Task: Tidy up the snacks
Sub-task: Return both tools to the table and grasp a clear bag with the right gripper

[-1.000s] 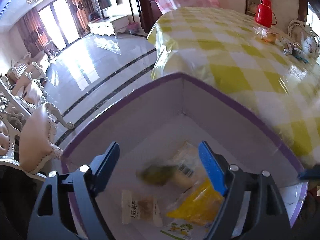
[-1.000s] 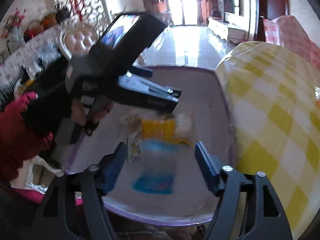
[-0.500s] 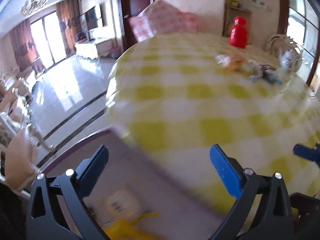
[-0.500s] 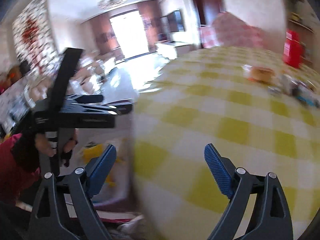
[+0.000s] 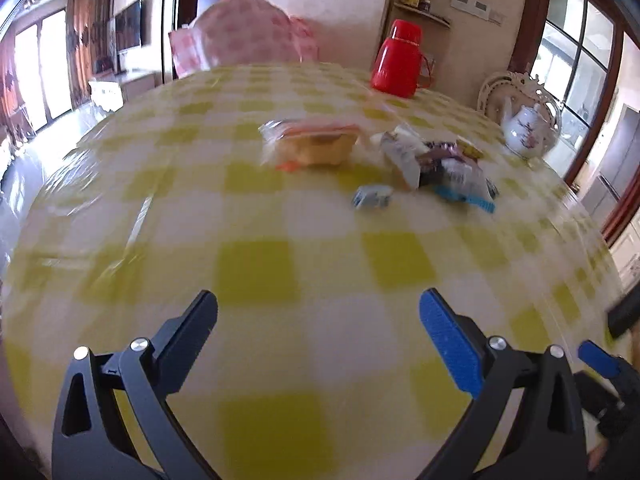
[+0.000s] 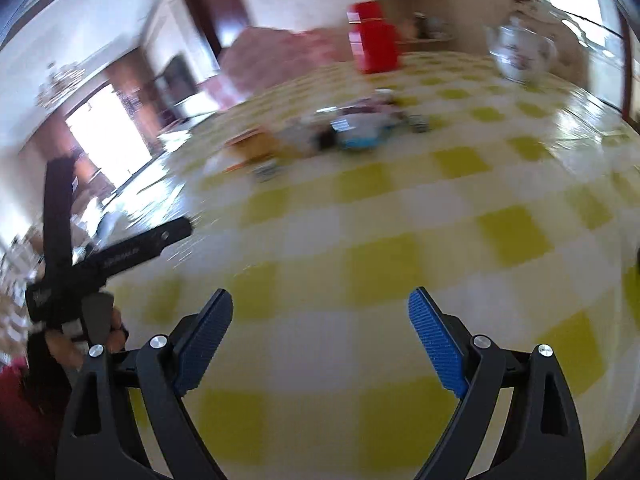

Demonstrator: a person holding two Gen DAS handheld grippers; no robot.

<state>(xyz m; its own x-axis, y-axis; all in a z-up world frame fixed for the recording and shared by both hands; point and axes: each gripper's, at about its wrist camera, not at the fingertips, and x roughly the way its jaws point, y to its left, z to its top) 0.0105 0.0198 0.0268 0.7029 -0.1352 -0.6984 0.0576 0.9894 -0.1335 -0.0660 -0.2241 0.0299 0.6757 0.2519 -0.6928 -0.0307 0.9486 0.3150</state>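
Snacks (image 5: 400, 156) lie clustered far across my checked tabletop (image 5: 256, 264), near the red flask (image 5: 396, 60); my left claw (image 5: 318, 312) and right claw (image 6: 320, 312) are both spread, empty.

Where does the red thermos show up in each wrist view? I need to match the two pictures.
Left wrist view: the red thermos stands at the table's far edge, upper centre-right, beyond the snack pile.
Right wrist view: the red thermos is upper centre, blurred, again behind the snack pile.
Shared landmark: the white teapot, to the thermos's right in both views.
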